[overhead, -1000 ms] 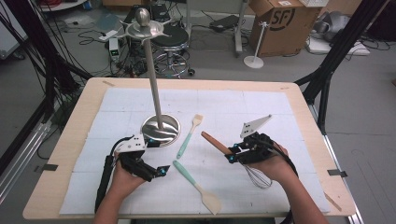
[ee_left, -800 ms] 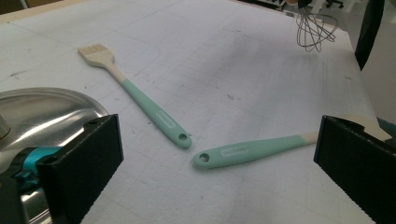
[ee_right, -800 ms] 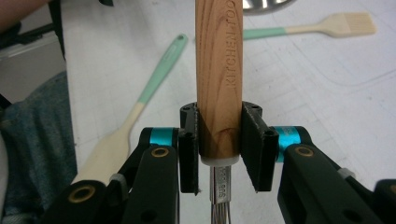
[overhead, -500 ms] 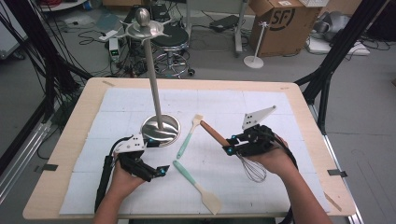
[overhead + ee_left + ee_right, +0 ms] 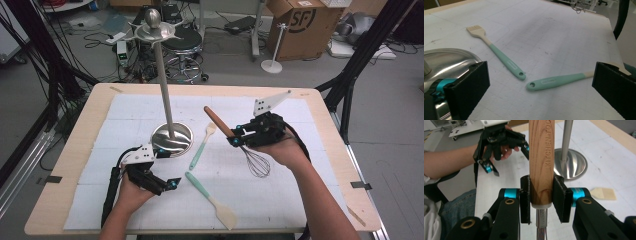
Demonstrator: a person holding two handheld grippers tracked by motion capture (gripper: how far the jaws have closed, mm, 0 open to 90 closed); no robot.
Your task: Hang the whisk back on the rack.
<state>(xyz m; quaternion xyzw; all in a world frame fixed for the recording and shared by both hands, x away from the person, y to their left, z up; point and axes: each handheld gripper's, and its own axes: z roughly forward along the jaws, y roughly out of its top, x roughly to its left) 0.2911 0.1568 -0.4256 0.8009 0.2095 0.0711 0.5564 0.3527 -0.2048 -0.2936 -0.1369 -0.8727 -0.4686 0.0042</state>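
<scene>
Stand pole (image 5: 165,95) beside raised whisk (image 5: 239,142)

I see the stand (image 5: 171,139) left of centre on the table (image 5: 330,150), a brush (image 5: 202,144) just right of its base, a spatula (image 5: 210,200) below that (handle ends nearly meeting), and the whisk (image 5: 240,142) right of both, off the table.

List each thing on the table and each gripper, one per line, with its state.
whisk: lifted, tilted, wooden handle clamped in the right gripper
right gripper: shut on the whisk handle
left gripper: open, holding nothing, low over the mat
brush: lying flat beside the stand's base
spatula: lying flat on the mat
stand: upright, nothing hanging on it
</scene>
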